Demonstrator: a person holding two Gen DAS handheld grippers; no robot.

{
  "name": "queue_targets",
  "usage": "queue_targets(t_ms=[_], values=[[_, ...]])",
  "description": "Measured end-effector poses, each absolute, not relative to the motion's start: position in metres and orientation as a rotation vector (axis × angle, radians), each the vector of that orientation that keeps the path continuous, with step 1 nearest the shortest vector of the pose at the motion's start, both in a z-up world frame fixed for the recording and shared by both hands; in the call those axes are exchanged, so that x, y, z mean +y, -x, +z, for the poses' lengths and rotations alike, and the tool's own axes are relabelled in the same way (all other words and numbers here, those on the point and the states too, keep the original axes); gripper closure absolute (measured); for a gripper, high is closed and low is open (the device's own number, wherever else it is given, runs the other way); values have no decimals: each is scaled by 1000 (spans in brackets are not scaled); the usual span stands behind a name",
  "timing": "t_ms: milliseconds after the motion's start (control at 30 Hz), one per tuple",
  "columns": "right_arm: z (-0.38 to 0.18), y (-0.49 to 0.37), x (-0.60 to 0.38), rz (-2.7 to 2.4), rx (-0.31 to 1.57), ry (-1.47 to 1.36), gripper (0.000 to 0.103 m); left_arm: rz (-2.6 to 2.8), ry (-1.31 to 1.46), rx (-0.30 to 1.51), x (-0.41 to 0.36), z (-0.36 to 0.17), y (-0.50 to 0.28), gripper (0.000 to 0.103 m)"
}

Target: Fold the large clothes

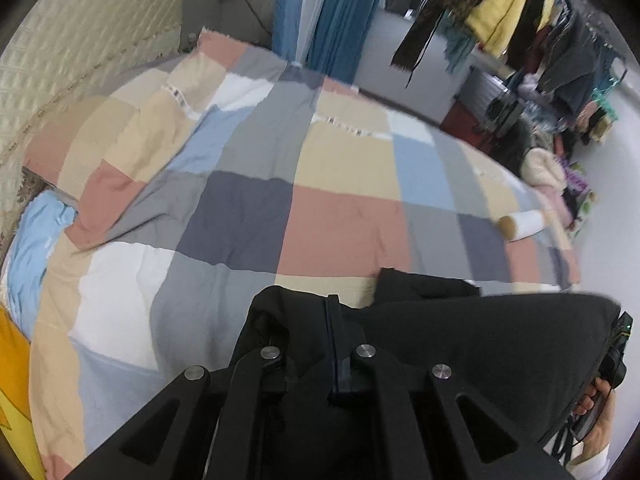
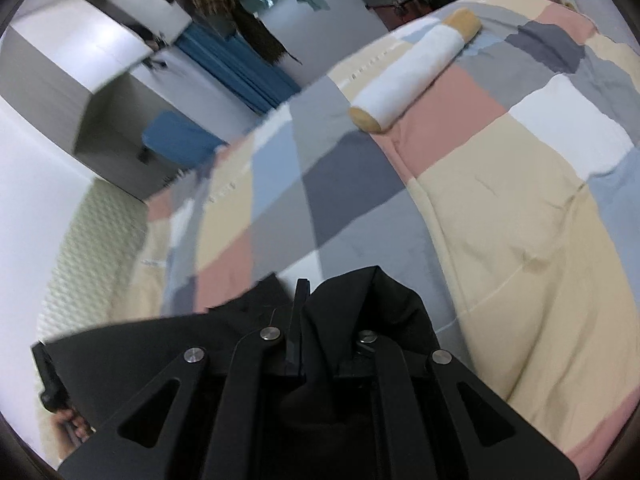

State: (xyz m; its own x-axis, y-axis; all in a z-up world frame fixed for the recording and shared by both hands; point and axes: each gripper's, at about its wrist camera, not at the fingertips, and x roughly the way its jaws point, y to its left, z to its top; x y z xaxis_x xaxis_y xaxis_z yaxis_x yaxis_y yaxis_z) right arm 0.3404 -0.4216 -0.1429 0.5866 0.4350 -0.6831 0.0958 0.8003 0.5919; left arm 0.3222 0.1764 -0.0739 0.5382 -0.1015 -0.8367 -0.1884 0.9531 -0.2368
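Both claws, left claw (image 1: 334, 320) and right claw (image 2: 300, 304), are clamped on the black garment (image 1: 460, 340), stretching it taut to fold. Patchwork bed (image 1: 240, 200) below; rolled pillow (image 2: 412, 76) at 1 o'clock.

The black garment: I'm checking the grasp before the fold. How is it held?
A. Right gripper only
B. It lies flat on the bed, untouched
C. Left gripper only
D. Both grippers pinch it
D: the black garment is pinched in the left gripper and in the right gripper, above the patchwork quilt.
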Motion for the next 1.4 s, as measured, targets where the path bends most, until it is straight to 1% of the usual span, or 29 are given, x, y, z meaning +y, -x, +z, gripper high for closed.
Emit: queue_targets(t_ms=[167,367,467,500,533,567,600,633,667,700,800,867,967,1033,1067,1100,1200,1267,1400], values=[[-182,-363,-409,217,1023,-617,95,42,342,1076,181,-112,-346,94],[-188,-362,-420,250,1062,-715,95,-16,414,1109,190,-114,-340,94],[-181,-351,-431,258,1082,-787,90,-57,466,1126,195,-106,-325,92],[-178,-345,-434,261,1084,-813,88,-69,492,1131,198,-104,-319,90],[-175,-342,-435,261,1086,-823,84,-81,527,1133,203,-101,-312,88],[-168,-332,-439,261,1088,-828,77,-79,588,1122,211,-95,-300,80],[-163,-328,-441,261,1088,-826,64,-71,635,1107,217,-89,-291,65],[-153,-317,-446,259,1077,-819,57,-60,678,1087,224,-83,-281,53],[-145,-311,-449,254,1062,-814,47,-39,711,1048,231,-71,-268,41],[-136,-304,-452,252,1042,-807,45,-29,710,1005,234,-59,-256,40],[-103,-282,-462,253,981,-756,45,-34,602,911,224,-22,-230,38],[-79,-268,-459,234,942,-675,45,-41,495,864,202,-5,-217,37],[-51,-252,-430,250,889,-548,45,-66,359,824,157,2,-208,36],[-41,-245,-400,288,863,-482,44,-100,301,821,127,-4,-209,36],[-39,-244,-386,306,853,-456,42,-115,273,827,112,-9,-212,36],[-37,-240,-366,329,841,-417,39,-125,240,835,96,-17,-215,36],[-43,-233,-315,380,813,-324,35,-136,171,853,58,-42,-228,36],[-54,-232,-288,404,803,-286,34,-131,133,845,42,-55,-237,36],[-86,-242,-252,420,808,-231,24,-80,57,785,23,-74,-255,36]])
